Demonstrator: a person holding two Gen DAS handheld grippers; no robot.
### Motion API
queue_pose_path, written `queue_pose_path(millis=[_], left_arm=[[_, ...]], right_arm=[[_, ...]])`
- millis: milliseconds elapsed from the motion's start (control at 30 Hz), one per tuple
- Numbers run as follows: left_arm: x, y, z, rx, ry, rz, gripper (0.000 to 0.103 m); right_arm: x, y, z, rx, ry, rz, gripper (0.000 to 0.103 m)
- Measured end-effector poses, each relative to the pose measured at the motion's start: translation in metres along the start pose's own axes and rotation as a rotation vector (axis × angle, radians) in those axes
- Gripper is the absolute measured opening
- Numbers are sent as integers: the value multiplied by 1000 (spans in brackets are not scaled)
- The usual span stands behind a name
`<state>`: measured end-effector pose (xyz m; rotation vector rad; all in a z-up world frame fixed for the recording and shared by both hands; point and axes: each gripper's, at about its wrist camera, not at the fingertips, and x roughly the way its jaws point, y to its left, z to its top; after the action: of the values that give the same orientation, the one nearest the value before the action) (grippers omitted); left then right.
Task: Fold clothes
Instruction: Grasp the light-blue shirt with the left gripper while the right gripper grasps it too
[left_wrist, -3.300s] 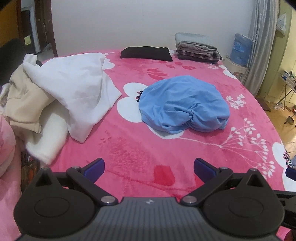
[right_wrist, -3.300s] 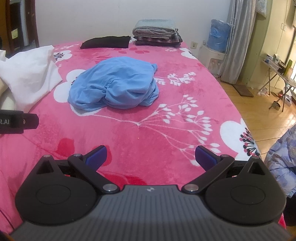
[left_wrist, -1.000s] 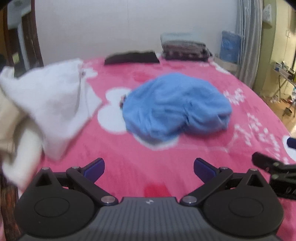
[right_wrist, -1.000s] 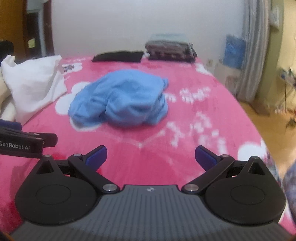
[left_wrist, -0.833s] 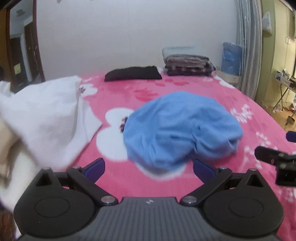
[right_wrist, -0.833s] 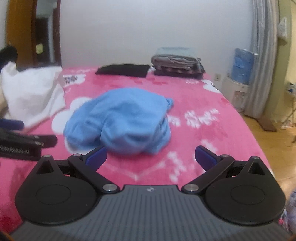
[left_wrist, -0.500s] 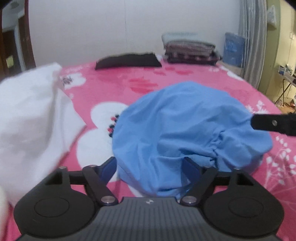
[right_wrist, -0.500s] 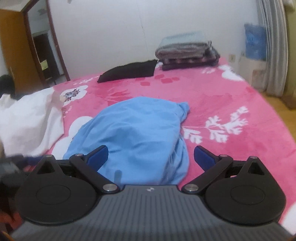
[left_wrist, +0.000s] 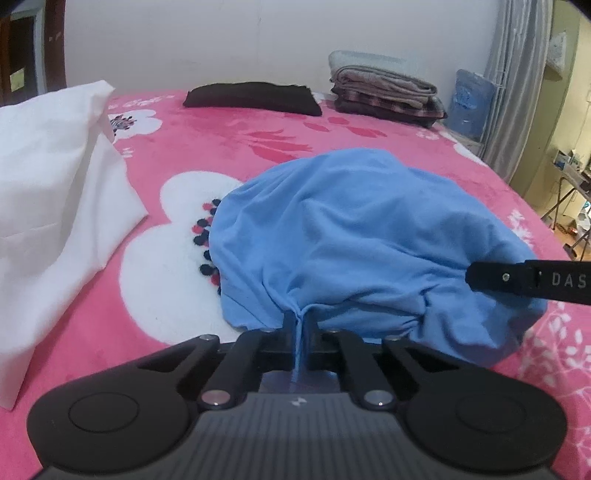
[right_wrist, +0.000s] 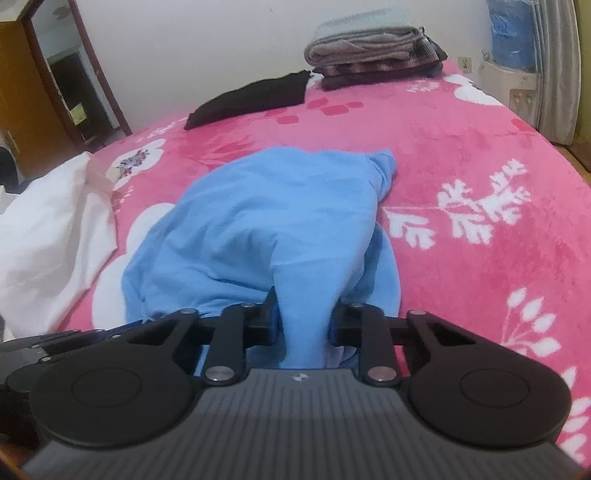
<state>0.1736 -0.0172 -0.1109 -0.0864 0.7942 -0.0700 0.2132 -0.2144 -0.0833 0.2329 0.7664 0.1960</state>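
Observation:
A crumpled light blue garment (left_wrist: 362, 236) lies bunched in the middle of the pink flowered bed (left_wrist: 258, 140). My left gripper (left_wrist: 300, 325) is shut on a thin pinch of its near edge. My right gripper (right_wrist: 303, 317) is shut on a thicker fold of the same blue garment (right_wrist: 266, 214) at its near right side. A finger of the right gripper shows as a black bar (left_wrist: 532, 282) at the right edge of the left wrist view. Part of the left gripper (right_wrist: 55, 341) shows low at the left of the right wrist view.
A white cloth pile (left_wrist: 55, 192) covers the bed's left side. At the far end lie a folded black garment (left_wrist: 255, 98) and a stack of folded grey and plaid clothes (left_wrist: 384, 90). A blue water jug (left_wrist: 472, 103) and curtain stand to the right.
Both grippers moved forward from the bed's near side to the blue garment and went from open to shut on its near edge, the cloth now bunched between the fingers.

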Motion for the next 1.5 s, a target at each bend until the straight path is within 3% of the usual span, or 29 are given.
queue_pose_path(millis=[433, 633, 967, 1167, 1267, 1333, 1433, 1500], left_arm=[[-80, -23, -16, 61, -73, -122, 3], [-139, -25, -48, 83, -85, -206, 3], [-208, -16, -122, 120, 63, -331, 3], [-218, -6, -151, 105, 140, -344, 5], [-218, -1, -153, 92, 150, -318, 18], [-219, 4, -151, 75, 132, -297, 33], [-223, 11, -144, 44, 96, -270, 52], [-218, 14, -140, 28, 93, -263, 55]], right_arm=[[-68, 16, -16, 5, -63, 88, 12], [-119, 26, -52, 8, -52, 133, 12], [-196, 34, -140, -2, 84, 191, 12], [-218, 41, -175, -42, 174, 203, 12], [-224, 37, -178, -40, 195, 181, 16], [-227, 34, -180, -39, 209, 167, 21], [-233, 30, -183, -37, 228, 145, 36], [-242, 25, -176, -40, 200, 119, 51]])
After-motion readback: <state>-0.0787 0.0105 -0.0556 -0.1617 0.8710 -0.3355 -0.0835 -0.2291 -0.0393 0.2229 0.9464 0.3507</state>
